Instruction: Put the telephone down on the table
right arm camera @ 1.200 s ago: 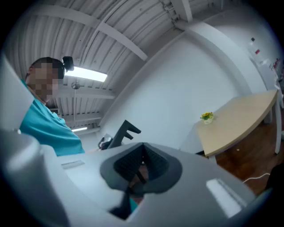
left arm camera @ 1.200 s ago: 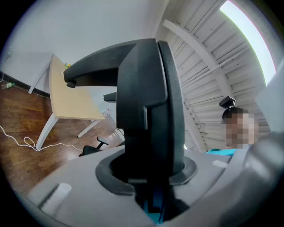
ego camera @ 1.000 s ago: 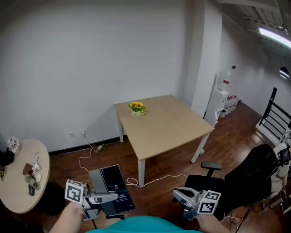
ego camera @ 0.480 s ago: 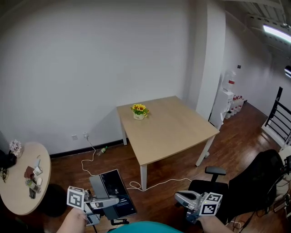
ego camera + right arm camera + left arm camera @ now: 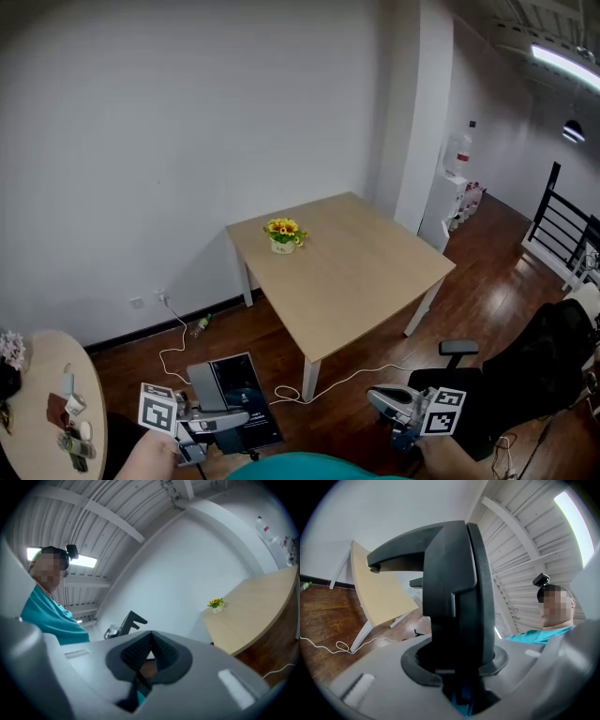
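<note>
Head view first: your left gripper (image 5: 230,419) sits at the bottom left of the frame and your right gripper (image 5: 373,397) at the bottom right, both over the dark wooden floor (image 5: 375,347). The square light-wood table (image 5: 366,281) is up in the centre, well apart from both. A small white pot of yellow flowers (image 5: 283,234) stands near its upper left corner.

Left gripper view: there it is, the black plastic telephone handset (image 5: 457,597) runs up the middle of the frame, clamped between your jaws. The table shows off at the left edge.

Right gripper view: your ribbed pads (image 5: 133,652) are pressed together with nothing between them. Table and flowers lie at the right.
</note>
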The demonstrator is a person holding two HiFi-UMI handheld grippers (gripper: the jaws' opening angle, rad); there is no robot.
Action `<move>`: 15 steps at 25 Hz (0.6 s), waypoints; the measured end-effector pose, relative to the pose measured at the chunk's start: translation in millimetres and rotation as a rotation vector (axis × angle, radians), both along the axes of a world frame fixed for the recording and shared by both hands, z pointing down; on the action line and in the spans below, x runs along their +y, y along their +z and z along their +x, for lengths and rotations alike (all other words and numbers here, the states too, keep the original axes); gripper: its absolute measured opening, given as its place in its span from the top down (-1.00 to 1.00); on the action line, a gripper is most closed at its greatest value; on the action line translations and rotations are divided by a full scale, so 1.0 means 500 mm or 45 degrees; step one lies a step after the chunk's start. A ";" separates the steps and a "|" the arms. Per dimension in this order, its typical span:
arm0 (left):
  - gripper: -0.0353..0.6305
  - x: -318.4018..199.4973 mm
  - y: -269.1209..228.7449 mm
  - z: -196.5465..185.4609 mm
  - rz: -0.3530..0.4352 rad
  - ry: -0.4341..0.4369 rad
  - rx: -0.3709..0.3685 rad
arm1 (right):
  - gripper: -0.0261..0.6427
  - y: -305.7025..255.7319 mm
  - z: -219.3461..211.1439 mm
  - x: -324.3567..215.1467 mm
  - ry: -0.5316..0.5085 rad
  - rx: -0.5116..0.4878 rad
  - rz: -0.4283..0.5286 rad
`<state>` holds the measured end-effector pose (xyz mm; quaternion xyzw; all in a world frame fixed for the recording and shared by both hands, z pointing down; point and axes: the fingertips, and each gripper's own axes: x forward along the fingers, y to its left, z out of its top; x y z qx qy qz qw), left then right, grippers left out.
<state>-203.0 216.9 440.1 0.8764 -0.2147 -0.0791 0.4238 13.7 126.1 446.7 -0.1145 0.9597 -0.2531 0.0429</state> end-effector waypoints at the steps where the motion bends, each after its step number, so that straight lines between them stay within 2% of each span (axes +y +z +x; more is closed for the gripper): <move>1: 0.39 -0.012 0.000 -0.015 -0.005 0.024 -0.003 | 0.92 -0.003 -0.016 -0.010 0.013 -0.002 0.000; 4: 0.39 -0.060 -0.002 -0.046 -0.017 0.064 -0.010 | 0.92 -0.003 -0.048 -0.041 0.044 -0.016 -0.031; 8: 0.39 -0.129 -0.013 -0.049 -0.025 0.094 0.045 | 0.92 0.018 -0.054 -0.087 0.065 -0.002 -0.068; 15: 0.39 -0.298 -0.009 -0.018 -0.030 0.047 -0.031 | 0.92 0.031 -0.013 -0.257 0.059 -0.044 -0.042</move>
